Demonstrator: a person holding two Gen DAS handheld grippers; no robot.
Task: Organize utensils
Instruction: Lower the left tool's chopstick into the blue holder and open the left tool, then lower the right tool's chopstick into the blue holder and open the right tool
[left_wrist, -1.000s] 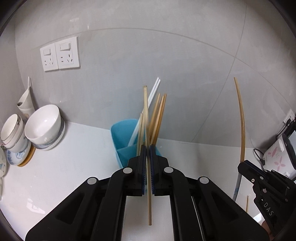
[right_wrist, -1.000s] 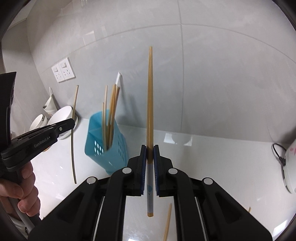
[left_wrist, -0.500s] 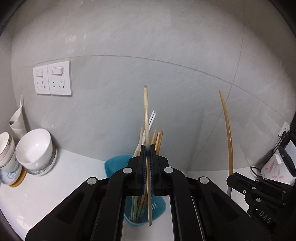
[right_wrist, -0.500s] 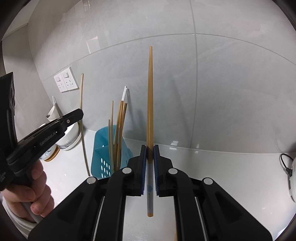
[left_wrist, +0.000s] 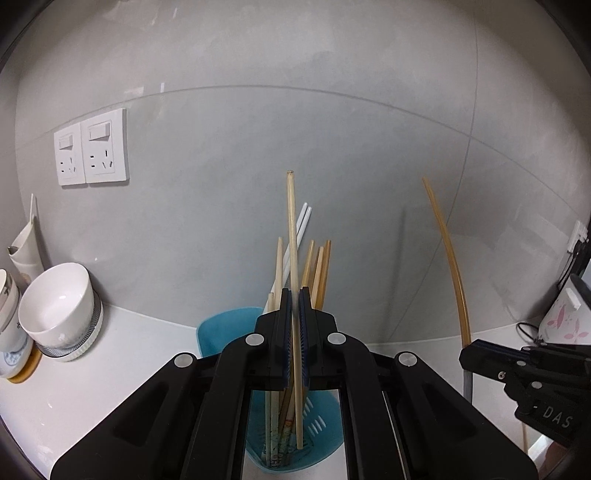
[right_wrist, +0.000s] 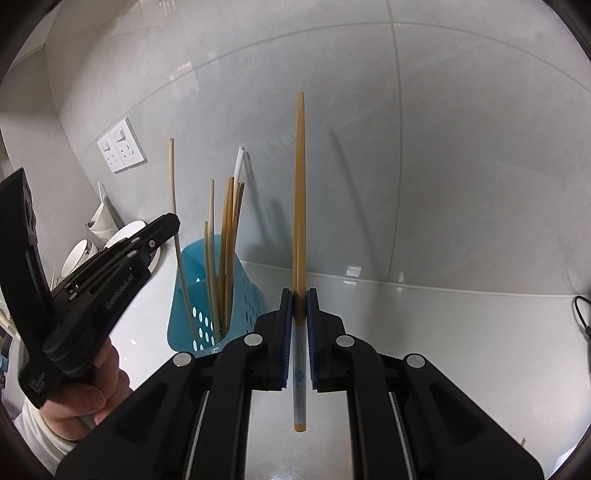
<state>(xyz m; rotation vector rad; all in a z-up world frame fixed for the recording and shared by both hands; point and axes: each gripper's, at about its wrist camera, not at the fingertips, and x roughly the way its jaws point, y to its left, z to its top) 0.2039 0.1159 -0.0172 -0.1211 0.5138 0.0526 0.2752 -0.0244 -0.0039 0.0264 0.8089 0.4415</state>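
Observation:
My left gripper (left_wrist: 294, 295) is shut on a pale wooden chopstick (left_wrist: 291, 236), held upright with its lower end inside the blue utensil holder (left_wrist: 221, 328). The holder has several chopsticks (left_wrist: 319, 269) standing in it. My right gripper (right_wrist: 299, 295) is shut on an amber chopstick (right_wrist: 299, 192) with a clear lower end, held upright above the counter, right of the holder (right_wrist: 192, 317). The left gripper (right_wrist: 173, 225) also shows in the right wrist view, its chopstick (right_wrist: 171, 177) dipping into the holder. The right gripper (left_wrist: 469, 358) shows at the right edge of the left wrist view.
White bowls (left_wrist: 59, 306) and cups stand at the left on the white counter (left_wrist: 110, 373). Two wall sockets (left_wrist: 92, 155) sit on the grey tiled wall. A floral kettle (left_wrist: 565, 314) and a cable are at the far right. A loose chopstick tip (right_wrist: 522, 441) lies at the counter's right.
My left gripper has moved over the blue holder and lowered its chopstick's end into it. My right gripper has drawn closer to the holder, still holding its chopstick.

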